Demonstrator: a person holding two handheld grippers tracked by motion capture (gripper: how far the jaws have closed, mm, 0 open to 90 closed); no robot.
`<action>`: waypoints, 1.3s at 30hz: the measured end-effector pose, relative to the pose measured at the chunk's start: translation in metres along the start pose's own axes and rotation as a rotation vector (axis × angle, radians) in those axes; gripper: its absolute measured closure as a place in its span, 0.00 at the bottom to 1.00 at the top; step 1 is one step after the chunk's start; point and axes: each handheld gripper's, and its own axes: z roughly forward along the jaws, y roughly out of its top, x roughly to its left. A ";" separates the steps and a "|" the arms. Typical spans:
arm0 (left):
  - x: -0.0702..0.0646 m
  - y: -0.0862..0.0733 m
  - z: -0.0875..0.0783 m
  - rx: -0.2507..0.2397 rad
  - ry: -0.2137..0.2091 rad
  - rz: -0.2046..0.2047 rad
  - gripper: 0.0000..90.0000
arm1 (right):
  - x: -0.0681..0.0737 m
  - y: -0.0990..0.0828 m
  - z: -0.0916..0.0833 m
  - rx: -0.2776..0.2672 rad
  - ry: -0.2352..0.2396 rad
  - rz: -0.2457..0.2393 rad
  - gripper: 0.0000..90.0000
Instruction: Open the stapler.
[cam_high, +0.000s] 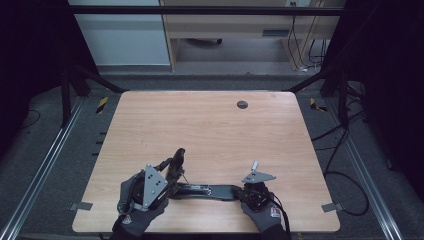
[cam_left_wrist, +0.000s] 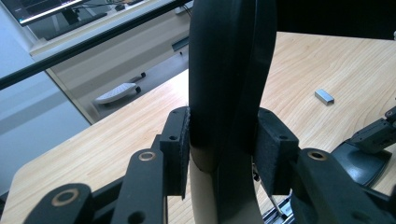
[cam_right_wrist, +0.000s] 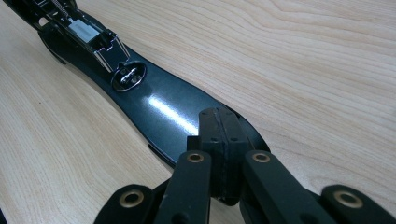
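Together, one opened stapler (cam_high: 200, 190) lies between two hand-held grippers: left (cam_high: 176, 161) clamps its raised lid; right (cam_high: 243, 192) pinches its base.

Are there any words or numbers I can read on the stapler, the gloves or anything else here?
No text here can be read.
Gloves: each has a small red and white badge, too small to read.
Stapler: shiny black base, no words or numbers visible.
Monitor behind the table: the lines on its screen are too blurred to read.
Yellow and black striped tape on the floor: stripes, no letters.

No readable text, label, brand or number anywhere
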 end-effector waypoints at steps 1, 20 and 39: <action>0.003 -0.001 -0.002 -0.002 0.000 -0.009 0.66 | 0.000 0.000 0.000 0.002 -0.002 -0.001 1.00; 0.039 -0.019 -0.019 -0.024 0.004 -0.127 0.63 | 0.000 0.000 0.000 0.000 -0.004 -0.003 1.00; 0.067 -0.044 -0.034 -0.008 0.017 -0.237 0.59 | -0.001 0.000 0.000 0.004 0.005 0.003 1.00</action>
